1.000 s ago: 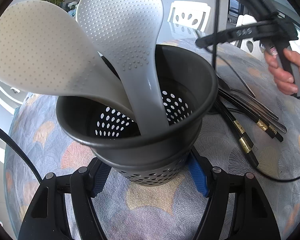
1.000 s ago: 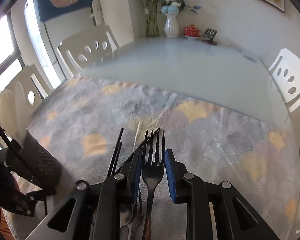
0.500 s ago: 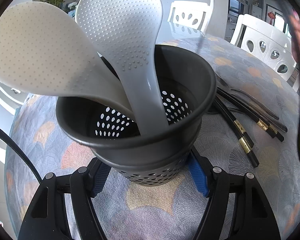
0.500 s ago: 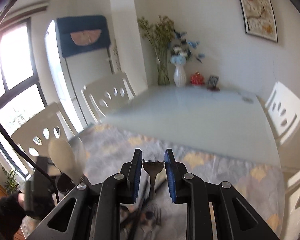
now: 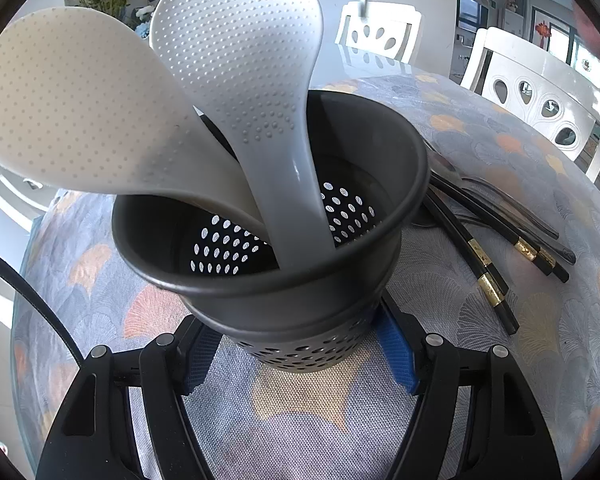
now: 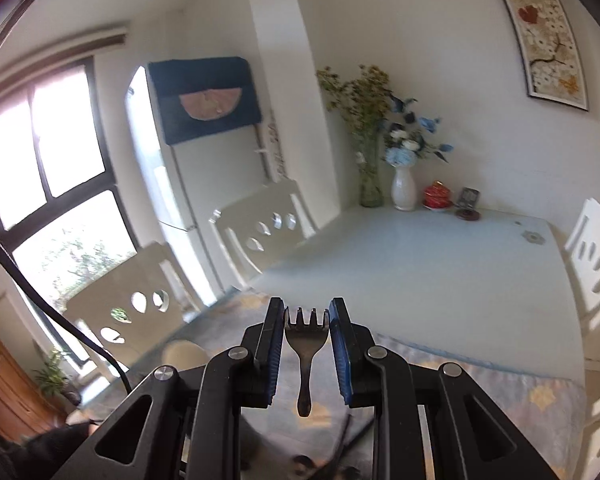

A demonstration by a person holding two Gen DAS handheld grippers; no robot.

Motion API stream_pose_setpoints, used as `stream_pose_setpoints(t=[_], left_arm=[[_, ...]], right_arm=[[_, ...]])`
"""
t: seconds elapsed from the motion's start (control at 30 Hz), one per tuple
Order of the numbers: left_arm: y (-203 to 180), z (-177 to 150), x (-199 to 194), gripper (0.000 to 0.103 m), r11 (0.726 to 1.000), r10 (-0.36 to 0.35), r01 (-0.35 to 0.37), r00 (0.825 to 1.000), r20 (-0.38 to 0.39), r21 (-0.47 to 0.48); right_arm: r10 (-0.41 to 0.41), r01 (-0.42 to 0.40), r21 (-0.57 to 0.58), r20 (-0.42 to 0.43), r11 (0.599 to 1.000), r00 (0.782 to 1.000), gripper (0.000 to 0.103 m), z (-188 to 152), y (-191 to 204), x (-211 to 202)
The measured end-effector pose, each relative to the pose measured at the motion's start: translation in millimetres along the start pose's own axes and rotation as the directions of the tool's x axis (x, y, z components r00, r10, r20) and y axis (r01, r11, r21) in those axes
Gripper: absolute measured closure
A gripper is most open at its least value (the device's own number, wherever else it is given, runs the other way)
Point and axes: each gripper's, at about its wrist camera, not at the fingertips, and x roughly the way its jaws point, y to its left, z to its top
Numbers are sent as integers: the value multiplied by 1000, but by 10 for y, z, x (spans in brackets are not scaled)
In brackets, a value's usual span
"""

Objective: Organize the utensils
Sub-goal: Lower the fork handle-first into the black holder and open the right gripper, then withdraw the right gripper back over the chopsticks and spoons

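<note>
Two white chairs (image 5: 540,92) beside patterned tablecloth (image 5: 500,380); pale walls

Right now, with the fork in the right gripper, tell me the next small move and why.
Probably carry the fork over the holder and lower it handle first. The right gripper is shut on the fork's head, handle hanging down, above the table. The left gripper clamps the holder, which has room beside the two paddles.

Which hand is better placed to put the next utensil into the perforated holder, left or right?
Right. The right gripper already grips a dark fork lifted off the table, while the left gripper is clamped on the utensil holder, steadying it beside the chopsticks.
</note>
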Motion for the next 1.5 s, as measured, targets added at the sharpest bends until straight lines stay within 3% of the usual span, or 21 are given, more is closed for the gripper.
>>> stream_pose_setpoints(t=[0.27,0.53,0.9,1.07,1.13,1.27,1.3,1.5], left_arm=[[-3,0,9,33,1000,4,-4,1000,1,4],[-28,-2,25,33,1000,11,-11,1000,4,9],[-25,-7,33,32,1000,8,-8,1000,0,5],[9,-9,45,30,1000,6,-6,1000,-4,-2],[25,-8,48,30,1000,4,-4,1000,-5,-5],[48,-12,39,30,1000,3,-3,1000,-6,-7],[42,-10,40,30,1000,3,-3,1000,-6,-7],[47,-10,40,30,1000,3,-3,1000,-6,-7]], right_arm=[[118,-118,1,32,993,992,81,263,323,-26],[245,-239,65,-93,969,965,81,-176,419,321],[260,-247,82,-245,966,934,81,-589,248,549],[228,-218,70,-229,973,946,79,-596,159,447],[192,-185,55,-201,981,960,77,-577,92,317],[83,-78,42,-134,996,987,46,-569,-55,15],[44,-39,52,-114,998,992,44,-593,-140,-92],[-135,150,81,-161,985,978,44,-789,-571,-381]])
